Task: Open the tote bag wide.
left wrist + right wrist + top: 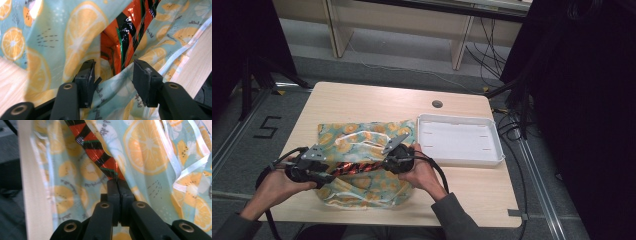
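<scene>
Steadying the striped foil packet (357, 167) over the citrus-print bag (362, 137) on the table (362, 100).
Right gripper (117, 182) pinches the packet's end; left gripper (113, 72) gapes, apparently around its other end — close it squarely first.

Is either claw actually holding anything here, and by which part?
The right claw is shut on the end of the orange-and-black striped foil packet. The left claw is open around the packet's other end, over the citrus-print cloth.
</scene>
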The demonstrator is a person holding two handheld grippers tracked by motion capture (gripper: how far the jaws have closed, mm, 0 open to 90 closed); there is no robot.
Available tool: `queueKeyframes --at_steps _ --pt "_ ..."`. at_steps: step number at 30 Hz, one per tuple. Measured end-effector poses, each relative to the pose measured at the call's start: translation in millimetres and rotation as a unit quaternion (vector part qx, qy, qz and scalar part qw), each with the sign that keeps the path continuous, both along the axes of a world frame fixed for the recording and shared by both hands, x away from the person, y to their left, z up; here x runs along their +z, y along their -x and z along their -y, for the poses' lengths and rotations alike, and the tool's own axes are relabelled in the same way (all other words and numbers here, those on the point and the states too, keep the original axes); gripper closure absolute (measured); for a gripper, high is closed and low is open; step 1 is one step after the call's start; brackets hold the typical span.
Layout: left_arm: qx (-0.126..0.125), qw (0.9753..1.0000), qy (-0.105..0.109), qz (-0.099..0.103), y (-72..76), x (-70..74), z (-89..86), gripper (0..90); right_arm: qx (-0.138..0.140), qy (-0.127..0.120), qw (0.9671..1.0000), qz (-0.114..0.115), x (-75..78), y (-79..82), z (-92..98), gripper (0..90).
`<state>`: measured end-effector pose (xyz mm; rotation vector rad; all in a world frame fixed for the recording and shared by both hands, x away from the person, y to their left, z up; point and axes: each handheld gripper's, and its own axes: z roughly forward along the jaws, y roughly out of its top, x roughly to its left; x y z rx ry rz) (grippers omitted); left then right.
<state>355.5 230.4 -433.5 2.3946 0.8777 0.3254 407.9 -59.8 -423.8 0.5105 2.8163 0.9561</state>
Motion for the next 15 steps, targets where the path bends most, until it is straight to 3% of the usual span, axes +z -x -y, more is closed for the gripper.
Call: queueKeyframes --at_steps 1,4,7,8,11,15 --pt "-0.007 0.9999 -0.005 0.008 -0.1 0.4 0.8 50.8 -0.001 -0.001 1.0 -0.007 1.7 0.9 0.9 90.0" --pt "-0.009 0.9997 0.023 0.006 1.6 -0.9 6.3 50.3 0.008 -0.016 0.9998 -0.01 6.1 1.4 3.0 90.0" --pt "-0.019 0.9995 0.022 0.014 2.9 -0.1 10.0 55.0 0.011 -0.019 0.9997 -0.005 8.3 1.8 3.5 90.0" --pt "-0.027 0.9993 0.018 0.019 2.3 1.0 10.2 56.9 0.003 -0.021 0.9997 -0.013 9.2 3.3 4.0 90.0" --pt "-0.017 0.9993 0.017 0.028 3.7 2.3 11.1 68.1 0.005 -0.02 0.9998 -0.008 11.5 4.2 5.3 90.0" --pt "-0.028 0.999 0.008 0.032 5.1 6.2 10.8 84.5 0.004 -0.023 0.9997 -0.011 13.5 5.1 7.9 90.0"
